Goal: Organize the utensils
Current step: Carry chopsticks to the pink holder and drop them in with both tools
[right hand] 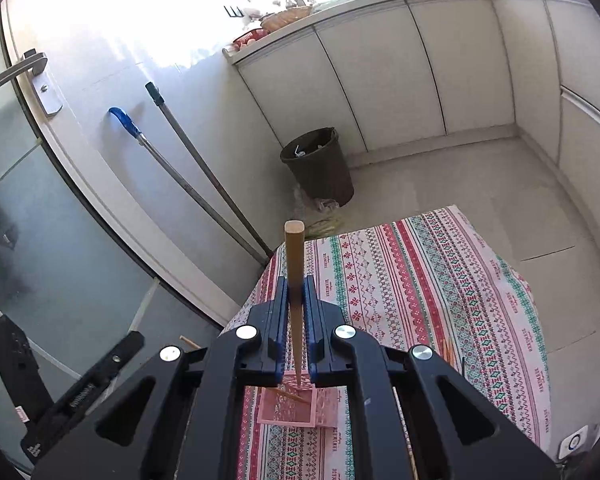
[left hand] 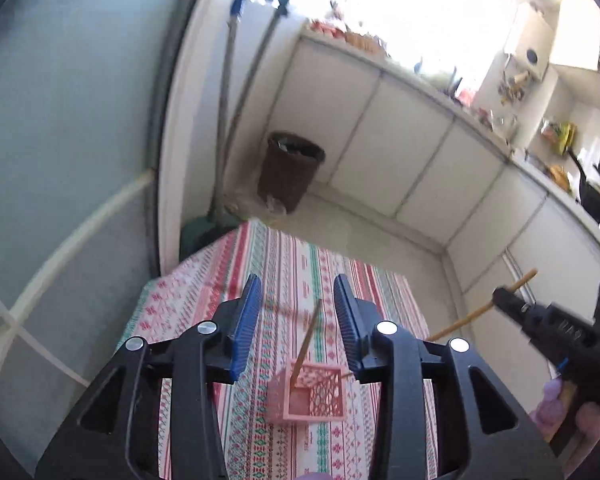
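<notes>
- Now, your right gripper (right hand: 296, 296) is clamped on a slim wooden chopstick (right hand: 293, 256), thick end up, tip aimed down at the pink latticed plastic holder box (right hand: 286, 406) on the table with the striped patterned cloth (right hand: 420, 272).
- Your left gripper (left hand: 296, 312) stands apart with nothing between its blue pads; another wooden chopstick (left hand: 308, 340) already leans inside the pink box.
- Keep the held stick near upright and line its tip over the open top, not the lattice wall.
- Lower slowly; the box looks light and could tip or slide if you nudge its rim.
- Let go only once the tip sits well inside.
- Consider steadying the box with your free left gripper.
</notes>
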Demonstrator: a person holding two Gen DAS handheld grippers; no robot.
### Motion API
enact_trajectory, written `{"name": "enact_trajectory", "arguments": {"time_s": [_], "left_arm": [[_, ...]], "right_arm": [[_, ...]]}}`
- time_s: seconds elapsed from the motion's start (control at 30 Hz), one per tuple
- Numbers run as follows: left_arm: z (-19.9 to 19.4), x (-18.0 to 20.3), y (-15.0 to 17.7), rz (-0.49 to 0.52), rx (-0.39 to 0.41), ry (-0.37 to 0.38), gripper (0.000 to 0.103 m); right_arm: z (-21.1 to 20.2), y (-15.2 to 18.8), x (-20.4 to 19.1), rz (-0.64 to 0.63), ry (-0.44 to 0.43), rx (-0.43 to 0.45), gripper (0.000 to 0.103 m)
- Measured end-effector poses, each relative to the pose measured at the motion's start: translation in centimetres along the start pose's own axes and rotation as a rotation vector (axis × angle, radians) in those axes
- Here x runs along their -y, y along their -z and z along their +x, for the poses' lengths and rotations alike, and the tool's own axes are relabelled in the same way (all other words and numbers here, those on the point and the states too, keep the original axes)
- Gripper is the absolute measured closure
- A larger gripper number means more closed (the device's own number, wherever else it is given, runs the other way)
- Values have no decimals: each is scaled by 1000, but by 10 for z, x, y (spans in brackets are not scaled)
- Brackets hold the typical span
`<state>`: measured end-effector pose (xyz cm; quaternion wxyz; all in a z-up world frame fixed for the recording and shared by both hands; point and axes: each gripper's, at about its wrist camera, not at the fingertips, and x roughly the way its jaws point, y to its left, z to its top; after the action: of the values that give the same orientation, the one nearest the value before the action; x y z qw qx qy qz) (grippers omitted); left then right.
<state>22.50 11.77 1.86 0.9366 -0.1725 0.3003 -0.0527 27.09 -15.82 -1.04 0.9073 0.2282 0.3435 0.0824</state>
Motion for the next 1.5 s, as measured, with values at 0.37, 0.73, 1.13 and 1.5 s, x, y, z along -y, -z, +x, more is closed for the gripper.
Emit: {"name": "enact_trajectory", "arguments": {"time_s": [0.37,0.73,1.13,1.5], "left_arm": [[-17,15,4,80,52,-40,63],[-12,16,10,108,33,-41,57],[-1,35,30,191,0,-83,42],[9,49,58,237,-41,-112,18]], "right_arm": [[28,10,-14,-11,19,-53,94],[36,22,-21,-47,55,-77,90],[14,47,-29,-199,183,-34,86],[-10,67,7,-174,312,-13,35]]}}
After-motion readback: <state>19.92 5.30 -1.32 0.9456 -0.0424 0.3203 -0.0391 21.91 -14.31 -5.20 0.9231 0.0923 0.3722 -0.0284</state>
